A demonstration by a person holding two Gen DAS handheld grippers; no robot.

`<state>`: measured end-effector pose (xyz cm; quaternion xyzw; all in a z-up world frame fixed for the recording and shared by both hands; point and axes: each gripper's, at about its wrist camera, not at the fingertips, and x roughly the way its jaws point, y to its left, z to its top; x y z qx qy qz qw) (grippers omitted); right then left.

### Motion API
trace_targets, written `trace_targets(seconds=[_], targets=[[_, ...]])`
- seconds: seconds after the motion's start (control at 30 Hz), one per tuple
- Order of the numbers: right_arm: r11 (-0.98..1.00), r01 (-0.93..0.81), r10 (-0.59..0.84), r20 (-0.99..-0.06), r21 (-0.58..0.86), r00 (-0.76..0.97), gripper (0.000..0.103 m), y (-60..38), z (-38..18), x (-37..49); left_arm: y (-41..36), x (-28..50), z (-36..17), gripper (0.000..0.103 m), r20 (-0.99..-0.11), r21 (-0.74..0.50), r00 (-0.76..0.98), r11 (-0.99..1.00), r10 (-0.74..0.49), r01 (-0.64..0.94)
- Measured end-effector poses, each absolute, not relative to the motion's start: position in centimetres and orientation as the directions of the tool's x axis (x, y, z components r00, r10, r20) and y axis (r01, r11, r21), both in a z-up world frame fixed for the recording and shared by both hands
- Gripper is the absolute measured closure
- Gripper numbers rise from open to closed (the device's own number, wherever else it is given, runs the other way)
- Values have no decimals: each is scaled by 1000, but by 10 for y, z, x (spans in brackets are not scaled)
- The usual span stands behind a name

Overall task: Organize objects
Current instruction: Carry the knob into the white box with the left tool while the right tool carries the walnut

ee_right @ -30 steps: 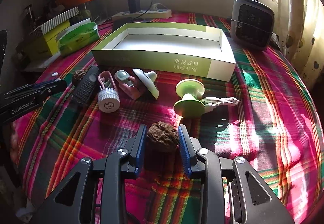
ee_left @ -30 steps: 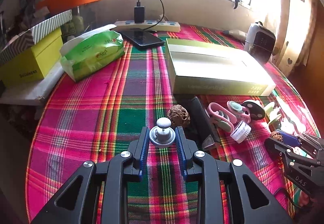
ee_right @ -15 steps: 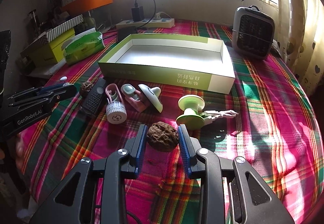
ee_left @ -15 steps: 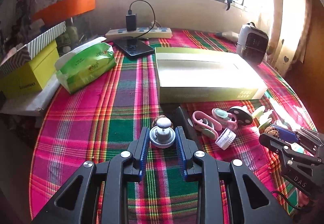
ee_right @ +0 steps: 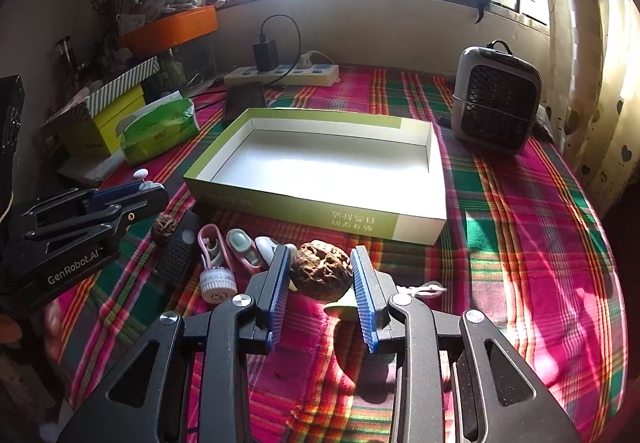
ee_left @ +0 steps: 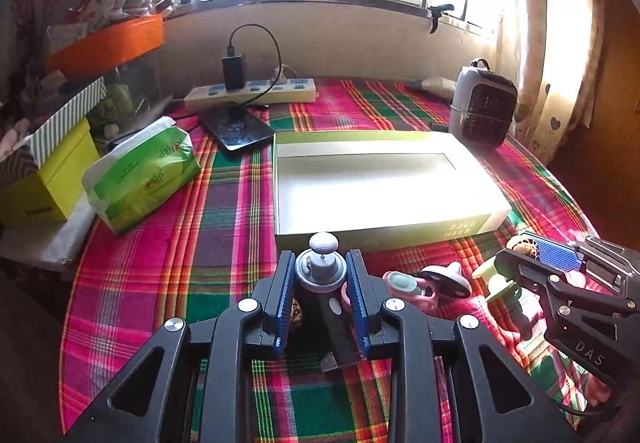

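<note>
My left gripper (ee_left: 321,275) is shut on a grey suction-cup knob (ee_left: 321,267) and holds it above the cloth, just short of the near wall of the green-and-white box (ee_left: 380,183). My right gripper (ee_right: 321,275) is shut on a brown walnut (ee_right: 321,275), lifted in front of the same empty box (ee_right: 320,167). On the cloth lie a second walnut (ee_right: 164,227), a black remote (ee_right: 178,251), pink clips (ee_right: 212,247), a white cap (ee_right: 218,283) and a green suction cup (ee_left: 494,279).
A small grey heater (ee_right: 498,107) stands right of the box. A green tissue pack (ee_left: 140,175), yellow box (ee_left: 48,171), phone (ee_left: 236,129) and power strip (ee_left: 252,93) lie at the back left. The round table has a plaid cloth (ee_right: 540,243).
Both grippers rose from the cloth with their objects and moved forward toward the box. The box interior now shows in the left wrist view.
</note>
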<state>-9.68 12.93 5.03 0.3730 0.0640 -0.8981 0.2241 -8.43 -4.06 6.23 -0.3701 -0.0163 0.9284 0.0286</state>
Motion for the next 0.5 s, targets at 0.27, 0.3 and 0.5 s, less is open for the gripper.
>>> trace_targets(seconds=[0.27,0.3,0.5], targets=[[-892,448,-356,-697,56,-623,71,127,61,-125,-34,-115,67,79,-691,-76,-716,-995,97,-62],[-892,448,-357,-698,58,-621,71,126,63,-130,-34,-120,67,79,-692,-78,-715,-995,100,-64],[-895,444,-348,-704,51,-619,71,118,67,-157,-34,-145,69,79,-698,-81,-708,-994,108,-71]])
